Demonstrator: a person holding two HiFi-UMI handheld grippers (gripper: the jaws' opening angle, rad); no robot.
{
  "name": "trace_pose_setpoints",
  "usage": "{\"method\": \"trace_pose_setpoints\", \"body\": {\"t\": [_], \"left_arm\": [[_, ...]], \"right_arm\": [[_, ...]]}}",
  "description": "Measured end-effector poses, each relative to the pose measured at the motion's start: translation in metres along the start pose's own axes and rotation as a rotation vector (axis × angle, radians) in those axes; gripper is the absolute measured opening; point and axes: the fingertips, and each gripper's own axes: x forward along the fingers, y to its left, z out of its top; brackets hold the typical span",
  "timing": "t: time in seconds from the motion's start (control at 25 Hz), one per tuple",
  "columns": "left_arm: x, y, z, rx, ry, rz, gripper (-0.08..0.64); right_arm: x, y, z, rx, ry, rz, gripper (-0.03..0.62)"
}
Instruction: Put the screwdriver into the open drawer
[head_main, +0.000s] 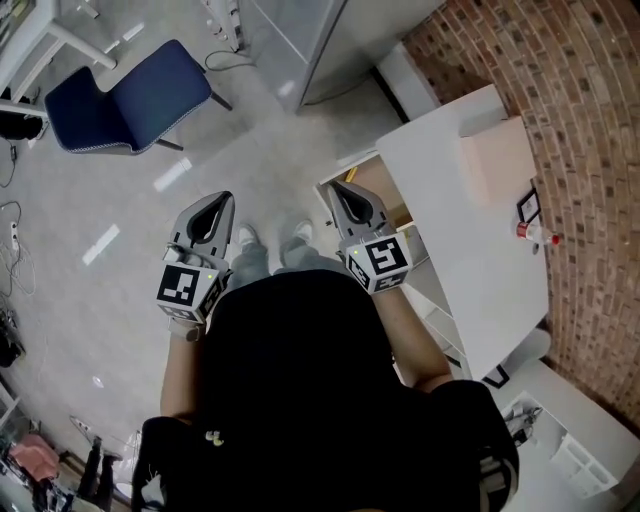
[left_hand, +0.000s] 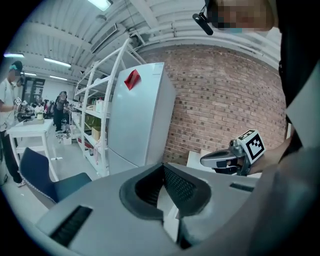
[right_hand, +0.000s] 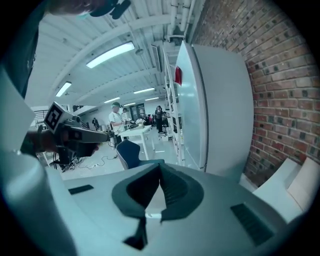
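Note:
Both grippers are held up in front of the person's body, away from the table. My left gripper (head_main: 222, 203) is shut and holds nothing; its jaws meet at the tips (left_hand: 162, 166). My right gripper (head_main: 336, 190) is also shut and bare (right_hand: 160, 166), and in the head view it lies over the open drawer (head_main: 382, 185) of the white table (head_main: 450, 240). A small red-and-white thing (head_main: 535, 235), perhaps the screwdriver, lies on the table by the brick wall, far from both grippers.
A tan box (head_main: 495, 160) and a small black frame (head_main: 528, 207) sit on the table. A blue chair (head_main: 130, 95) stands on the floor at far left, and cables lie near it. A white fridge (left_hand: 142, 115) and shelves (left_hand: 97, 100) stand ahead; people stand in the background.

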Motion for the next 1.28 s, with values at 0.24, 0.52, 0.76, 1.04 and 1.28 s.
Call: {"method": "trace_pose_setpoints", "body": {"t": [0.24, 0.52, 0.76, 1.04, 1.28], "left_arm": [[-0.003, 0.0, 0.044, 0.04, -0.079, -0.045, 0.003], [-0.007, -0.01, 0.08, 0.077, -0.146, -0.116, 0.003], [-0.012, -0.023, 0.087, 0.096, -0.159, -0.164, 0.003], [-0.015, -0.031, 0.09, 0.107, -0.162, -0.19, 0.003], [-0.011, -0.038, 0.087, 0.115, -0.146, -0.22, 0.003]], "right_arm": [[-0.026, 0.011, 0.055, -0.063, -0.09, -0.005, 0.011], [-0.047, 0.017, 0.091, -0.076, -0.191, -0.029, 0.011], [-0.06, 0.021, 0.103, -0.086, -0.228, -0.063, 0.012], [-0.068, 0.021, 0.099, -0.091, -0.23, -0.094, 0.012], [-0.073, 0.02, 0.089, -0.063, -0.216, -0.113, 0.011]]}}
